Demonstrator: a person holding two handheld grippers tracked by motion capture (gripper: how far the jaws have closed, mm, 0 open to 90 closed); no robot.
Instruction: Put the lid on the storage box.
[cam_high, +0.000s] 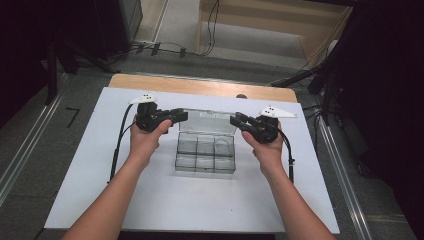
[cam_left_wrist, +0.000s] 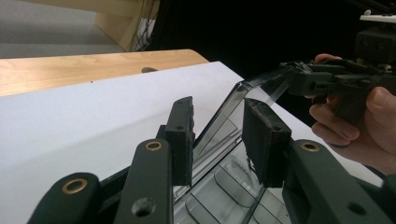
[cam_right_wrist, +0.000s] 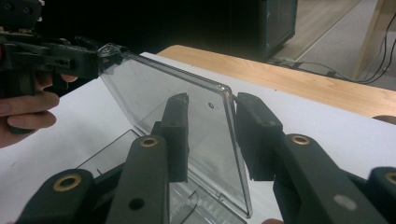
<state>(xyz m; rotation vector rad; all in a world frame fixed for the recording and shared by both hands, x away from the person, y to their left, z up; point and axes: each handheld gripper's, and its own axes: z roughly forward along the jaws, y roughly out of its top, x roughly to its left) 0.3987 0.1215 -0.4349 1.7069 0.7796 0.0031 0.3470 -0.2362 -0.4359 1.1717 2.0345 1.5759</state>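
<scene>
While the lid stands raised, step in hand: judged as swinging the lid of the clear box on its hinge, one pair of tongs at each end. Whether it is on its way down or further back, I cannot tell.
Box place: middle of the desk, base flat, compartments facing up.
Lid place: along the 12 o'clock edge of the base, roughly upright, inner face toward 6 o'clock.
Long axis: box and lid both run 9 o'clock to 3 o'clock; the free edge of the lid is on top.
Left tongs: at the 9 o'clock end of the lid; in the left gripper view the jaws stand part open astride the lid's side edge, with a gap on both sides.
Right tongs: at the 3 o'clock end; in the right gripper view the jaws are part open astride the upper corner, the edge close to one pad, no squeeze seen.
Next move calls for: both hands turning together about the hinge line and at an even pace, so the thin lid does not twist or slip out of the jaws and the base stays put.
</scene>
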